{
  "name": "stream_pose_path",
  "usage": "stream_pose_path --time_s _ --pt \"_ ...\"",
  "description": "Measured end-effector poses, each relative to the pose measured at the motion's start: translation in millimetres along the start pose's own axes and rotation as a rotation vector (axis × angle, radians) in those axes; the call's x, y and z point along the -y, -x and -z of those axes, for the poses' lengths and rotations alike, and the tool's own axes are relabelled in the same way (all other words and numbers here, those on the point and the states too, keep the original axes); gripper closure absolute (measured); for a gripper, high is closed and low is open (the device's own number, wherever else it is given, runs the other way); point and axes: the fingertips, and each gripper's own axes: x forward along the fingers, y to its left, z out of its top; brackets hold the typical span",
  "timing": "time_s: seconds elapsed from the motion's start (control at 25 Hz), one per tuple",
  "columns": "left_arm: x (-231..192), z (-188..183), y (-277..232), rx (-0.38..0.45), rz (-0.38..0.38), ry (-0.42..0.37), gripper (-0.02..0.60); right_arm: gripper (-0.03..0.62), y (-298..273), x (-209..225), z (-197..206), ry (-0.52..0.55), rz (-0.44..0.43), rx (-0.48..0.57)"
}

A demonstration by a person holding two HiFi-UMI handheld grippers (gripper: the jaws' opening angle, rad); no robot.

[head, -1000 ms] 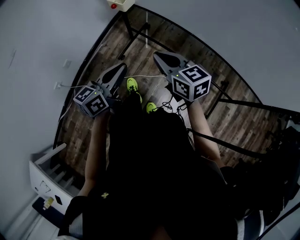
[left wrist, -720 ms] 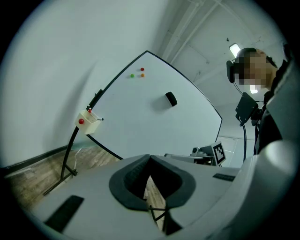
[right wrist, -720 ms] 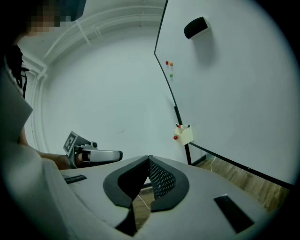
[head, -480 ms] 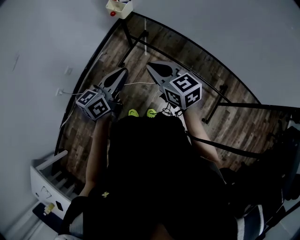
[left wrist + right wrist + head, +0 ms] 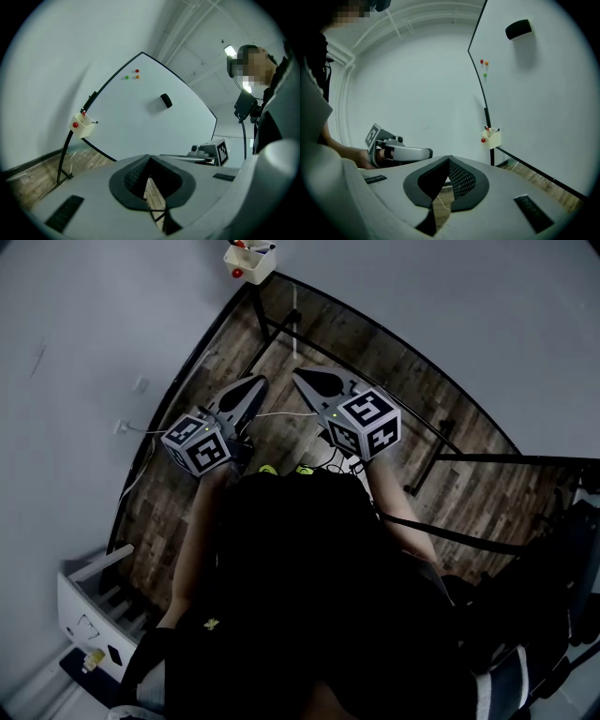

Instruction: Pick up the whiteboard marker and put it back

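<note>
A small cream holder box point(image 5: 248, 259) hangs on the whiteboard's point(image 5: 154, 122) black frame, with red-capped markers point(image 5: 486, 128) standing in it. The same holder point(image 5: 82, 125) shows at the left of the left gripper view, and the holder point(image 5: 491, 138) sits mid-right in the right gripper view. My left gripper point(image 5: 255, 382) and right gripper point(image 5: 302, 377) are held out side by side over the wooden floor, well short of the holder. The left gripper point(image 5: 149, 158) has its jaw tips touching with nothing between them. The right gripper point(image 5: 449, 158) is shut and empty too.
A black eraser point(image 5: 165, 100) and small coloured magnets point(image 5: 137, 73) cling to the whiteboard. Its stand legs point(image 5: 272, 329) cross the floor ahead. A white cable point(image 5: 150, 418) runs from the left wall. A white rack point(image 5: 94, 592) stands at lower left, with dark gear point(image 5: 562, 559) at right.
Both grippers have drifted forward towards the whiteboard, the left one closing in beside the right. The person's green shoes have slipped almost out of sight under the body.
</note>
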Motion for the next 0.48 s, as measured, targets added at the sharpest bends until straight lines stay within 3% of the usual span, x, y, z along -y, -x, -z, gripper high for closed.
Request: stream_pose_path --time_s 0.48 --pt "3 -3 2 -0.003 0.02 -0.016 0.568 0.588 -5 -19 -6 0.047 -0.017 -0.013"
